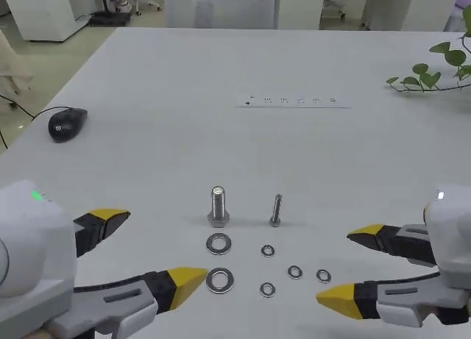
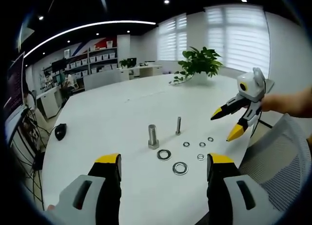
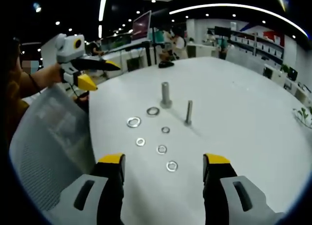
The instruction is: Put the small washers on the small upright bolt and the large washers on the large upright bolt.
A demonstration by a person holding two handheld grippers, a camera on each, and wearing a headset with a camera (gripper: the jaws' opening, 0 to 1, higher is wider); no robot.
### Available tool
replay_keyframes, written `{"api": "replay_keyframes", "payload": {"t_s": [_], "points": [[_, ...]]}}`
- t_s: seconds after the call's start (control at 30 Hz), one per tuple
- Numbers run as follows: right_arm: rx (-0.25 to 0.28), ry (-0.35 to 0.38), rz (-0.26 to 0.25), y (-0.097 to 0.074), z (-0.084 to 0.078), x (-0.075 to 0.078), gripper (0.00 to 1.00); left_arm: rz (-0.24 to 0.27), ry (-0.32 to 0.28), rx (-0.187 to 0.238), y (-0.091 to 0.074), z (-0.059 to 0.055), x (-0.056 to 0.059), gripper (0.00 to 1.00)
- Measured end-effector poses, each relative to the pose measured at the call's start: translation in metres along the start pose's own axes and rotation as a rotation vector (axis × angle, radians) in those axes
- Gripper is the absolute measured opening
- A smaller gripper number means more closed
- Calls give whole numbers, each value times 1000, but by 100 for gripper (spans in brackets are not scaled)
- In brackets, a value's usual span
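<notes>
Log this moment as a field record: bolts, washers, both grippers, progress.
large bolt: upright, bare, left of the small bolt
small bolt: upright, bare
large washers: two, flat on the table, in front of the large bolt
small washers: four, flat, scattered in front of the small bolt
left gripper: open, empty, left of the large washers
right gripper: open, empty, right of the small washers
progress: no washer on either bolt yet
</notes>
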State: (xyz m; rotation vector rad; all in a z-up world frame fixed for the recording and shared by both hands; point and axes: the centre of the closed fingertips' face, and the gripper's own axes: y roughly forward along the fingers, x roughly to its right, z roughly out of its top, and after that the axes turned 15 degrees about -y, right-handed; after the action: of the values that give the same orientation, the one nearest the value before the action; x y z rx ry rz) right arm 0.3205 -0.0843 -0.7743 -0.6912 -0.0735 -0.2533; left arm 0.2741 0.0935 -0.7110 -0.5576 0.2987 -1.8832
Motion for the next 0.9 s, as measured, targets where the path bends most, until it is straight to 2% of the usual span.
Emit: {"api": "replay_keyframes", "payload": {"t_s": [0.13, 0.4, 0.9], "points": [[-6, -5, 29, 6, 0, -1, 65, -1, 14, -5, 2, 0, 0, 71], [-61, -67, 91, 16, -4, -6, 65, -3, 10, -9, 2, -2, 0, 71], [-173, -194, 188, 26, -15, -1, 63, 5, -5, 20, -1, 4, -5, 71]]}}
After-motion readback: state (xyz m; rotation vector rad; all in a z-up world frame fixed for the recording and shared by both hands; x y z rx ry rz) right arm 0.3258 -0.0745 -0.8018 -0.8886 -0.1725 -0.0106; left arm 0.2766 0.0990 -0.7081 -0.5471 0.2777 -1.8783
